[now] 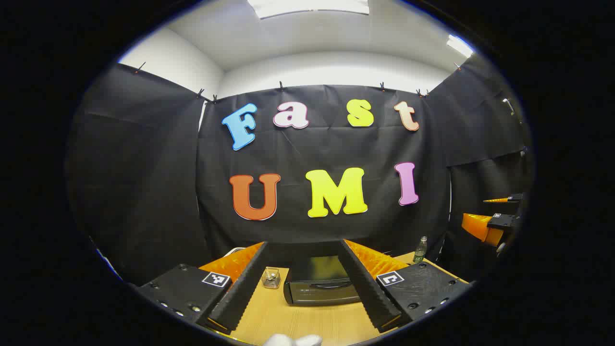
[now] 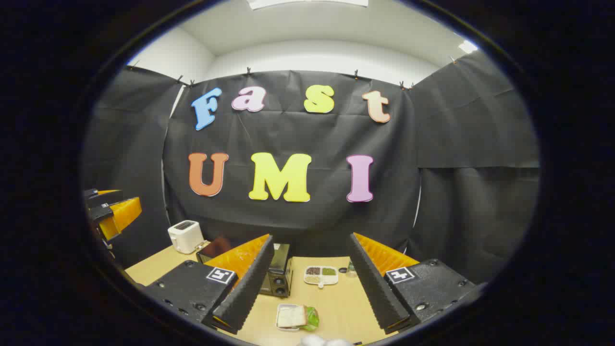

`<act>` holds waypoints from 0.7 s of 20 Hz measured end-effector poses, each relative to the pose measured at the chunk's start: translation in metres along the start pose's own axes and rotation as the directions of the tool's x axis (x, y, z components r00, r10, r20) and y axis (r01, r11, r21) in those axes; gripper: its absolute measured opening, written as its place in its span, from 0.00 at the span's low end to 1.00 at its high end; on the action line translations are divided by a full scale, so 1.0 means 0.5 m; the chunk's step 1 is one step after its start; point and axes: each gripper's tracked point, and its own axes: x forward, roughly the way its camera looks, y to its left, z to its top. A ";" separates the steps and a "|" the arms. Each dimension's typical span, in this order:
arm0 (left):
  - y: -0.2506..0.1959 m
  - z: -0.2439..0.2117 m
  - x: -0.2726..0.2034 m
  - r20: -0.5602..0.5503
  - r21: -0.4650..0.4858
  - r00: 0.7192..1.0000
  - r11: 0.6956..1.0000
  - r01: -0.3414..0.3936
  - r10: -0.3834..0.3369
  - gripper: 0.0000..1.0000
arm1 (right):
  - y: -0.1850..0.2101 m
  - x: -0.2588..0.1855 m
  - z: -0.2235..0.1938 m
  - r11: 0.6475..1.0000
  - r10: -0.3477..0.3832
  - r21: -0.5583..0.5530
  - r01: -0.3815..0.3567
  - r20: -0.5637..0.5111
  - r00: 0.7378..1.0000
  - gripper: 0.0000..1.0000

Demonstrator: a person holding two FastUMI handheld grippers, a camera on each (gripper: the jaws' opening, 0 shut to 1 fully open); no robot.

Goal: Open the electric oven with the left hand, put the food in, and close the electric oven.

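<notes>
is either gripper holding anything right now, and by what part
Nothing is held. The left gripper and right gripper are both open above the table, fingers spread.

The surface point(image 1: 307, 322) looks like light wood with a smooth, matt grain, and the electric oven point(image 1: 321, 287) on it has a glossy dark door that reflects light. The toaster point(image 2: 185, 236) looks like smooth white plastic. Each tool's fingers point(image 2: 250, 278) show a ribbed, matt inner face.
</notes>
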 end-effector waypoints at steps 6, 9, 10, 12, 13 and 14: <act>-0.005 -0.010 0.010 -0.015 0.003 1.000 1.000 0.007 -0.007 0.95 | -0.005 0.008 -0.003 1.000 -0.005 -0.004 0.005 -0.009 1.000 0.99; -0.008 -0.005 0.012 -0.009 0.001 1.000 1.000 0.012 -0.012 0.95 | -0.007 0.011 -0.003 1.000 -0.008 -0.016 0.008 -0.006 1.000 0.99; -0.008 -0.004 0.012 -0.006 0.002 1.000 1.000 0.011 -0.011 0.95 | -0.006 0.012 -0.002 1.000 -0.010 -0.018 0.010 -0.006 1.000 0.99; -0.007 -0.006 0.016 -0.007 0.001 1.000 1.000 0.012 -0.012 0.95 | -0.006 0.013 -0.004 1.000 -0.008 -0.016 0.008 -0.006 1.000 0.96; -0.006 -0.008 0.018 -0.006 0.001 1.000 1.000 0.010 -0.010 0.95 | -0.008 0.013 -0.004 1.000 -0.009 -0.017 0.009 -0.006 1.000 0.96; -0.005 -0.010 0.018 -0.006 0.004 1.000 1.000 0.008 -0.008 0.95 | -0.010 0.013 -0.004 1.000 -0.011 -0.017 0.011 -0.007 1.000 0.96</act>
